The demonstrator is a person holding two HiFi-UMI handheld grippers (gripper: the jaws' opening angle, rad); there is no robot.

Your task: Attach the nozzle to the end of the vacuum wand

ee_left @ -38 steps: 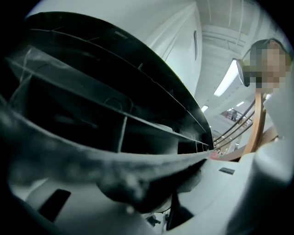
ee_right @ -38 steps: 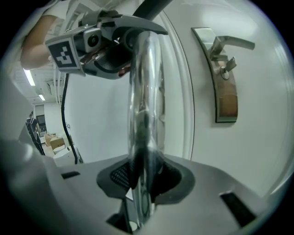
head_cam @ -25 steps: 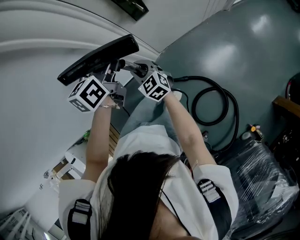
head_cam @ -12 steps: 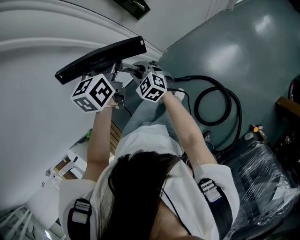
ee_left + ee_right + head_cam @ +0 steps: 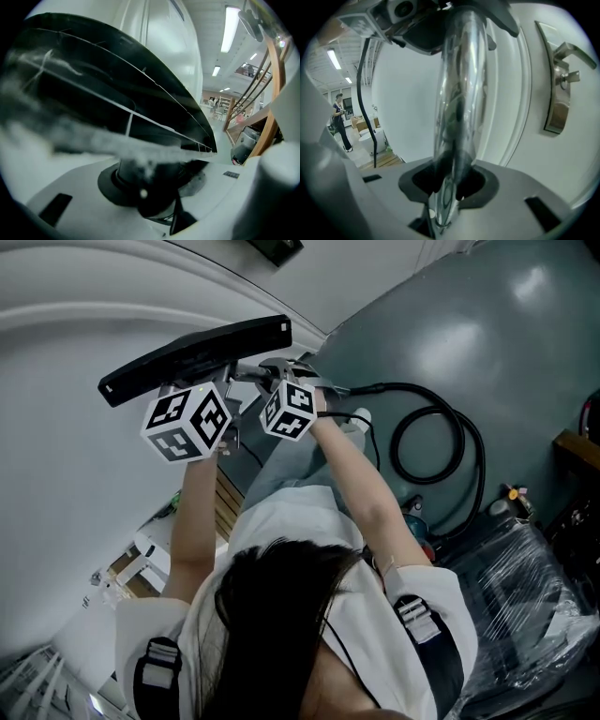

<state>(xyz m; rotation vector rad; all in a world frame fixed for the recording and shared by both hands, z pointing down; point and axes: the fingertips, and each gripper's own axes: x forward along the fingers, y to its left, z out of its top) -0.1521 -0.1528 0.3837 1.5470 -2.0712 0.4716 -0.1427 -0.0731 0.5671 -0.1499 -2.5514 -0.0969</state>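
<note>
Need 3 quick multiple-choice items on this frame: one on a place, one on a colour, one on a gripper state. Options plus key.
1. In the head view, the coiled hose lies:
A) on the floor, at the picture's right
B) at the picture's left
C) over the person's shoulder

2. The nozzle is:
A) white
B) black
C) red

3. The right gripper is:
A) open and empty
B) shut on the wand
C) shut on a door handle

Key:
1 A: the hose loops on the grey floor at the right.
2 B: the long flat head is black in the head view.
3 B: the right gripper view shows the shiny tube clamped between the jaws.
</note>
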